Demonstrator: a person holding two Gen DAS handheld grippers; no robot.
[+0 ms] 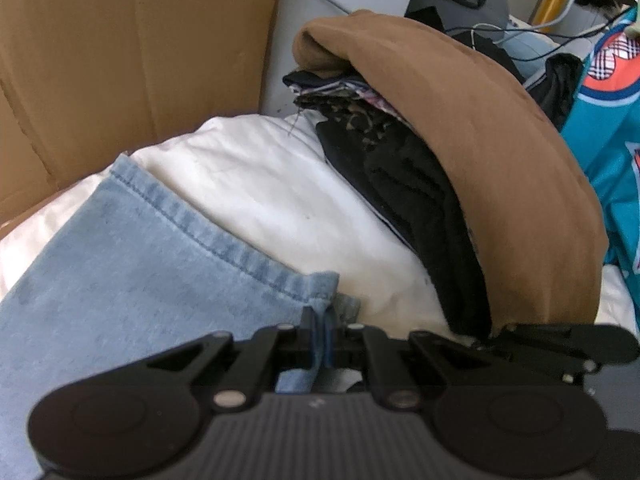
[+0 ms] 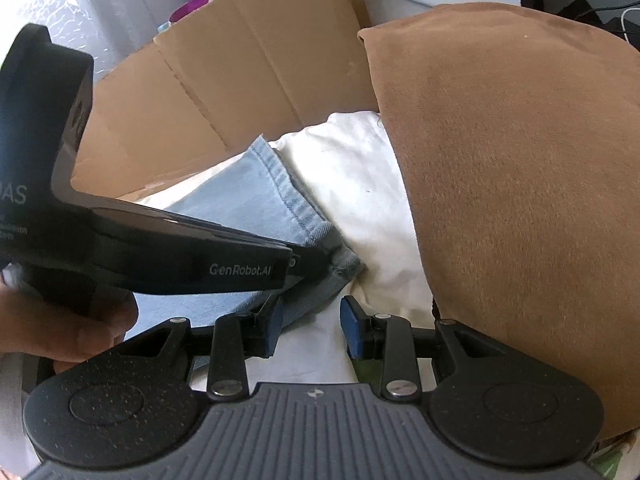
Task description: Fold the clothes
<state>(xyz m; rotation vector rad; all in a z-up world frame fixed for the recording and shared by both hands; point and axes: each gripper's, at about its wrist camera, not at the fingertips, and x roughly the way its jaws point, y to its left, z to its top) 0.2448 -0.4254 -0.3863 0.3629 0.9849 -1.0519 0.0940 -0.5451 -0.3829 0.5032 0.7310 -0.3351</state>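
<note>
The left gripper [image 1: 320, 320] pinches the hem corner of light-blue jeans [image 1: 132, 272] lying on white cloth [image 1: 260, 184], a hand [image 2: 72, 332] gripping its handle. Just right, the right gripper [image 2: 308, 332] hovers with jaws apart beside a brown-topped clothes stack [image 2: 500, 160].

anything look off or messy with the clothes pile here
The stack of folded clothes leans sideways, and the brown garment on top droops over its edge, hiding the layers on that side. The left gripper is shut on the jeans at a corner of the hem; the right gripper is open over the white cloth.
</note>
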